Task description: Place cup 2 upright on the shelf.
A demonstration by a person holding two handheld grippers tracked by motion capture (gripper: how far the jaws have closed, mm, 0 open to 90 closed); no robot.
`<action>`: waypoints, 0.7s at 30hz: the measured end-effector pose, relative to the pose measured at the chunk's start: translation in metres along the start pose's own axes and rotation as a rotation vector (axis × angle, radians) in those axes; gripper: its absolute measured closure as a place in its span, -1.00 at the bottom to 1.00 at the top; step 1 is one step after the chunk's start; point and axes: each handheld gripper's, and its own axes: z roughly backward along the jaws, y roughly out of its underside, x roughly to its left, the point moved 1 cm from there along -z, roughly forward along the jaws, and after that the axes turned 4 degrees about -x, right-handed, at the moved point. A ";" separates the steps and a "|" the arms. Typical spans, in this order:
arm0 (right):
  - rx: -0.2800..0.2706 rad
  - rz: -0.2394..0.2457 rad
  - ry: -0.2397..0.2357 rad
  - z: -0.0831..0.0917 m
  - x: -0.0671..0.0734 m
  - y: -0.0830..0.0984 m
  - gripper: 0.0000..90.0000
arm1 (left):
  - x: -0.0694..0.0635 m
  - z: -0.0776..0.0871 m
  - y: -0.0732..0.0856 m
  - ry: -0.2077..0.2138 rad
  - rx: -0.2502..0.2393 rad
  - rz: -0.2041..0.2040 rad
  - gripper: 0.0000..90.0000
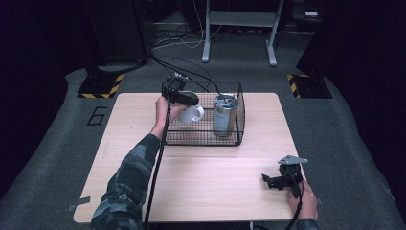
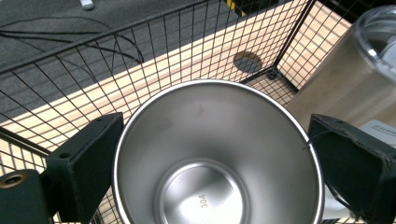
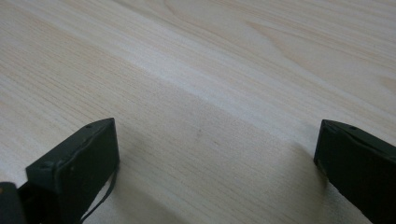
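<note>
Two grippers: left gripper [image 1: 184, 99], jaws clamped on the steel cup [image 2: 217, 154], holds it over the wire basket [image 1: 238, 111] at the tumbler's [image 1: 224, 115] nine o'clock, likely lowering next; right gripper [image 1: 278, 179] rests open on the table [image 1: 210, 184].

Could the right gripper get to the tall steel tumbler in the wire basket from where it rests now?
Probably yes. The right gripper sits open on the table, with bare wood between it and the basket. The basket is open on top, so the tumbler could be reached from above. The left gripper, holding a steel cup, works on the tumbler's other side.
</note>
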 end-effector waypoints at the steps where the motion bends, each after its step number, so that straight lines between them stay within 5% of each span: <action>1: 0.001 -0.007 0.000 0.000 0.001 0.000 -1.00 | -0.001 -0.001 0.000 -0.002 0.007 0.001 -0.86; 21: 0.002 -0.009 -0.001 0.000 0.001 0.000 -1.00 | 0.000 -0.036 0.020 -0.018 0.103 0.034 -0.86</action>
